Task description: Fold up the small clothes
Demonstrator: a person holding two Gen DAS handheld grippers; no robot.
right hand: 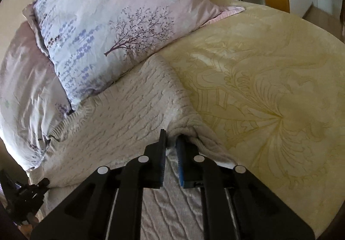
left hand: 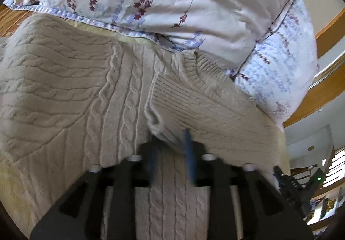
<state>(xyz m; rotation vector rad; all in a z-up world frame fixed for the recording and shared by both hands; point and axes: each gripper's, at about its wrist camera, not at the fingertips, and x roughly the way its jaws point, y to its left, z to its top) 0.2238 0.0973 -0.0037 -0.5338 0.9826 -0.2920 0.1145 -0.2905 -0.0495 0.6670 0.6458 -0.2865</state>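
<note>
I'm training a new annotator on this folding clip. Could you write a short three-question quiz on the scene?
1. True or false: the sweater is a cable knit.
2. What lies between the right tongs? A) a pillow corner B) a fold of the sweater C) nothing
3. What colour is the bedspread under the sweater?

Key: 1 true. 2 B; the knit bunches between the fingers. 3 pale yellow, with a leafy pattern.

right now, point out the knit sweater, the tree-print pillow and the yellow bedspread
knit sweater (left hand: 64,89), left wrist view, cable-knit body
tree-print pillow (right hand: 129,30), right wrist view, printed tree
yellow bedspread (right hand: 269,99), right wrist view, bare embossed surface
</note>
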